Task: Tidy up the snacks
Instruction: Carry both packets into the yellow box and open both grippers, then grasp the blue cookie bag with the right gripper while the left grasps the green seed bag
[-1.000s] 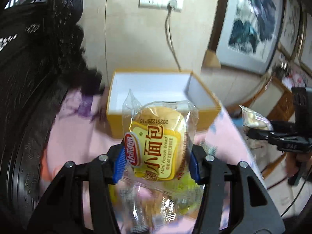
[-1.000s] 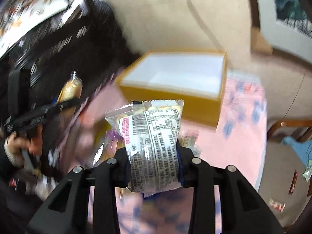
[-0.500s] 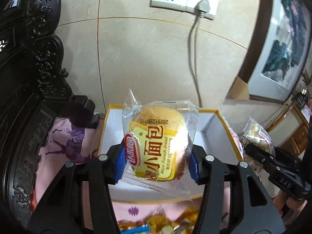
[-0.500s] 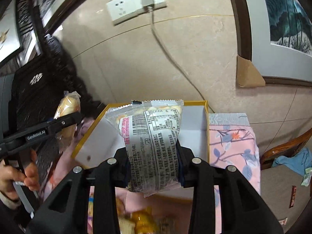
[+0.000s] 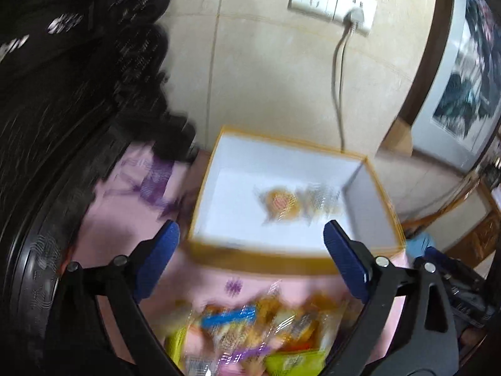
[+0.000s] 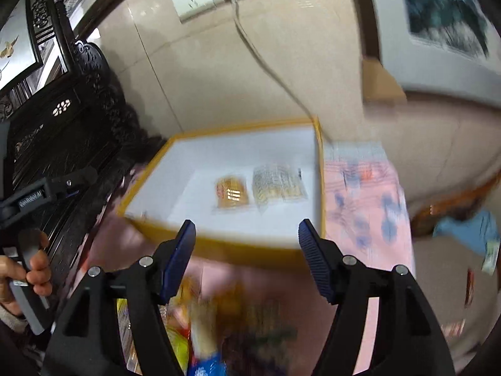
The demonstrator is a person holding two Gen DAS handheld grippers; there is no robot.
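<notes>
While both sets of fingers are opening with nothing between them, the left gripper (image 5: pixel 250 257) and right gripper (image 6: pixel 247 250) hang before the yellow-edged box (image 6: pixel 219 244), placing step judged done. Contents: one round bread bun in glossy clear wrap (image 6: pixel 231 194) and one flat crinkled packet, printed back up (image 6: pixel 278 185), lying side by side on the white box floor. Next, likely: reach to the loose snack pile (image 5: pixel 250 329) on the pink cloth-covered worktop (image 6: pixel 369 213); slippery film calls for a centred pinch.
</notes>
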